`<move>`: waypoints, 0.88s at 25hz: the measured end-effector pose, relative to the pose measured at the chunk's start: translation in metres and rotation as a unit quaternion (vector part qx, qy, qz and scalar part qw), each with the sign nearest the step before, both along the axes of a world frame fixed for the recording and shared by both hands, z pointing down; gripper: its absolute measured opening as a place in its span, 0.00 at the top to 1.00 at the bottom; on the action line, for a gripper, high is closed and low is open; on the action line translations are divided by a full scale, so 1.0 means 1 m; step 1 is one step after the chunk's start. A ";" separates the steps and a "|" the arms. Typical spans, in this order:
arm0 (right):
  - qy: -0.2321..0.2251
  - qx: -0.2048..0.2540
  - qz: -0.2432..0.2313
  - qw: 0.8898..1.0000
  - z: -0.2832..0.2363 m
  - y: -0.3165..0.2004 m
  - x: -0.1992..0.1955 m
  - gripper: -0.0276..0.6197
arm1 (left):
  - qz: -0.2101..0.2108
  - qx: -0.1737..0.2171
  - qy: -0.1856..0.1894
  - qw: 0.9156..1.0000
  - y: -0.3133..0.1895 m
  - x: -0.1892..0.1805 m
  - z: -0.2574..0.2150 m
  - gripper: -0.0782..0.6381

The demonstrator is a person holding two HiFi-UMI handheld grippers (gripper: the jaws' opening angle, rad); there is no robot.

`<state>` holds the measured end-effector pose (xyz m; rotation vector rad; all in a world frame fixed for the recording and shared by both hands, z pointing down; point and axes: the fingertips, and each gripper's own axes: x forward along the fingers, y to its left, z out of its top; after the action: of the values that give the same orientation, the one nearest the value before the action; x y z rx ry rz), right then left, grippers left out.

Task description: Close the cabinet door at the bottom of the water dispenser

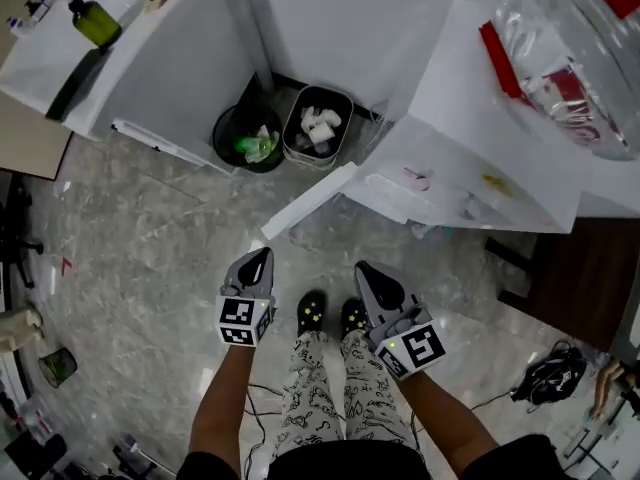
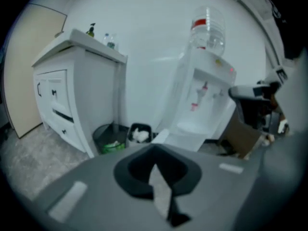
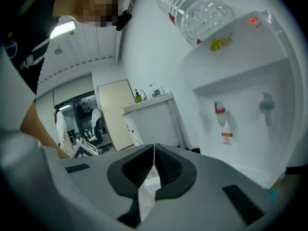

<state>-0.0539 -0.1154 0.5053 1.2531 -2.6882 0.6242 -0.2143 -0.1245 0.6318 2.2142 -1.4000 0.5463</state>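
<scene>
The white water dispenser (image 1: 470, 158) stands at the upper right, a clear bottle (image 1: 565, 63) on top. Its bottom cabinet door (image 1: 308, 201) is swung open, jutting out over the floor toward me. Both grippers hang in front of my legs, short of the door and touching nothing: the left gripper (image 1: 258, 259) and the right gripper (image 1: 368, 271), each with jaws together and empty. The left gripper view has its shut gripper (image 2: 155, 153) facing the dispenser (image 2: 202, 95) and the door's edge (image 2: 161, 135). The right gripper (image 3: 154, 150) looks up at the dispenser's taps (image 3: 220, 110).
A round black bin (image 1: 247, 138) and a rectangular bin (image 1: 318, 126) with white scraps sit left of the dispenser, against the wall. A white cabinet (image 1: 150, 63) with a green bottle (image 1: 96, 20) stands further left. My shoes (image 1: 312, 313) are on the marble floor (image 1: 150, 238).
</scene>
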 end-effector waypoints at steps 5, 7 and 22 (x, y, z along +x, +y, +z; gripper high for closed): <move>-0.012 -0.054 0.029 0.998 0.066 0.006 -0.016 0.93 | 0.039 -0.025 -0.049 0.998 -0.028 -0.024 0.086 0.90; -0.015 -0.063 0.030 0.997 0.082 0.007 -0.018 0.93 | 0.037 -0.039 -0.065 0.996 -0.036 -0.036 0.114 0.90; 0.016 -0.045 0.027 0.998 0.137 -0.025 0.003 0.93 | 0.089 -0.086 -0.064 0.990 -0.037 -0.032 0.179 0.90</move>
<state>-0.0507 -0.1403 0.6425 1.3044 -2.5766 0.7171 -0.2463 -0.1613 0.8111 2.2090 -1.1716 0.8524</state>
